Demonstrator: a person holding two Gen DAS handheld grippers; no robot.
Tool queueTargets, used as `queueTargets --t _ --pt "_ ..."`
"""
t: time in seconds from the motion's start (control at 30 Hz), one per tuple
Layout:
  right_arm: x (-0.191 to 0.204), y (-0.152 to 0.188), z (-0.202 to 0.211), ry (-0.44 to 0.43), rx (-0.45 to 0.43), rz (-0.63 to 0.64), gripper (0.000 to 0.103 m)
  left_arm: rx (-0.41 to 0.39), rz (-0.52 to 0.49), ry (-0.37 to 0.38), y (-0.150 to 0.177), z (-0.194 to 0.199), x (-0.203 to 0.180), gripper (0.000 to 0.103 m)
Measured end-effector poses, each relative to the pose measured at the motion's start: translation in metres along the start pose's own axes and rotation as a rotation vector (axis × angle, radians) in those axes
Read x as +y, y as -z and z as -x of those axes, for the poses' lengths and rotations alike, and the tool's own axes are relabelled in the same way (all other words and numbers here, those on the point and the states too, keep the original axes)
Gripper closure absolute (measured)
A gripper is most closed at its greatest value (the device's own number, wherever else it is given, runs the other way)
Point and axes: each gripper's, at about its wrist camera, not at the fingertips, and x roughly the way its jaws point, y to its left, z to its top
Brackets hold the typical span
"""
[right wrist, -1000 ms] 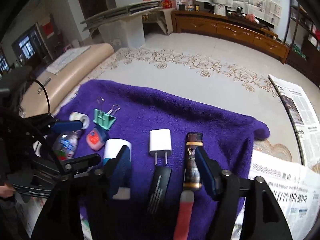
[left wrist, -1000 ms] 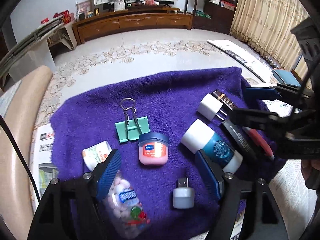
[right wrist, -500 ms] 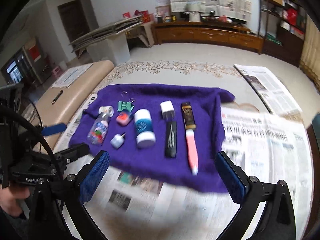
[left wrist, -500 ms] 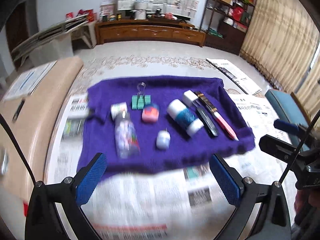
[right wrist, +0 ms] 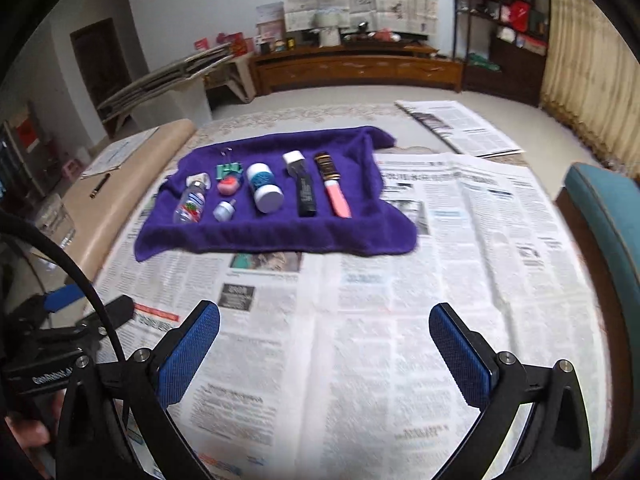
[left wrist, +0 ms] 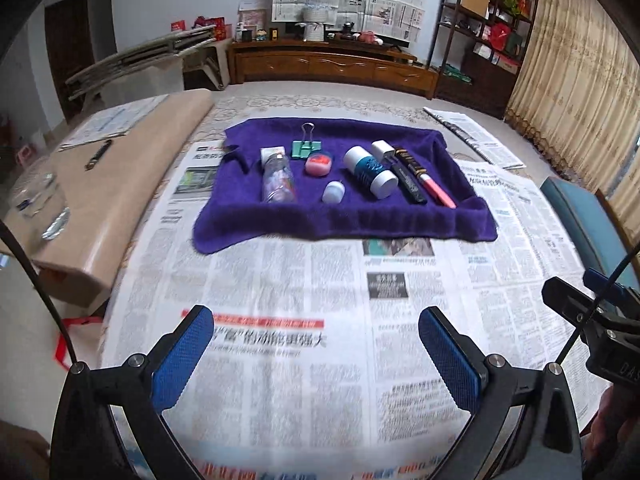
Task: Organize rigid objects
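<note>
The small things lie in rows on the purple towel (left wrist: pixel 344 220), in the upper middle of both views. From left to right there is a clear candy bottle (left wrist: pixel 279 180), a white roll (left wrist: pixel 269 155) behind it, a green clip (left wrist: pixel 306 148), a pink jar (left wrist: pixel 319 164), a little white plug light (left wrist: pixel 333 193), a big white and blue tube (left wrist: pixel 370 171), a white charger (left wrist: pixel 383 149), a black stick (left wrist: pixel 409 184) and a pink pen (left wrist: pixel 434 190). They look tidy, with gaps between them.

The towel sits on newspaper (left wrist: pixel 304 320) spread over the floor.

The left gripper (left wrist: pixel 316 356) is at the bottom of its view, wide apart, with nothing in it. The right gripper (right wrist: pixel 324 354) is the same in its view: wide apart and empty. Both are well away from the towel, over the paper.

What could go wrong? The tube and the bottle are round and lie on their sides, so a bump or a tug on the towel could make them roll into their neighbors. The towel's front edge hangs loose on the paper, and a finger coming back low could catch it. The newspaper is slippery too, and could slide and drag the towel along.
</note>
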Motion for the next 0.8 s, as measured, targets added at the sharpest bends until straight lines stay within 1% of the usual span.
queueTargets --t 0.07,0.17,0.27,0.37,0.53,0.8 --pt "-0.003 0.01 0.006 0.01 -0.003 -0.018 0.0 0.001 -0.002 -0.024 0.005 0.007 -0.001 0.0" --pt "-0.005 0.021 0.013 0.01 -0.001 -0.035 0.0 -0.012 0.0 -0.041 0.011 0.017 -0.003 0.0" --pt "-0.002 0.03 0.02 0.005 -0.003 -0.032 0.0 -0.008 0.006 -0.035 0.015 0.019 -0.006 0.0" --pt "0.003 0.035 0.025 0.019 -0.009 -0.013 0.0 -0.01 0.004 -0.026 0.02 0.022 -0.01 0.0" --pt "0.007 0.038 0.032 0.033 -0.015 0.001 0.0 -0.037 -0.012 -0.053 0.024 0.03 -0.014 0.0" --pt "0.011 0.037 0.035 0.037 -0.021 0.009 0.0 -0.046 -0.012 -0.076 0.027 0.035 -0.006 0.0"
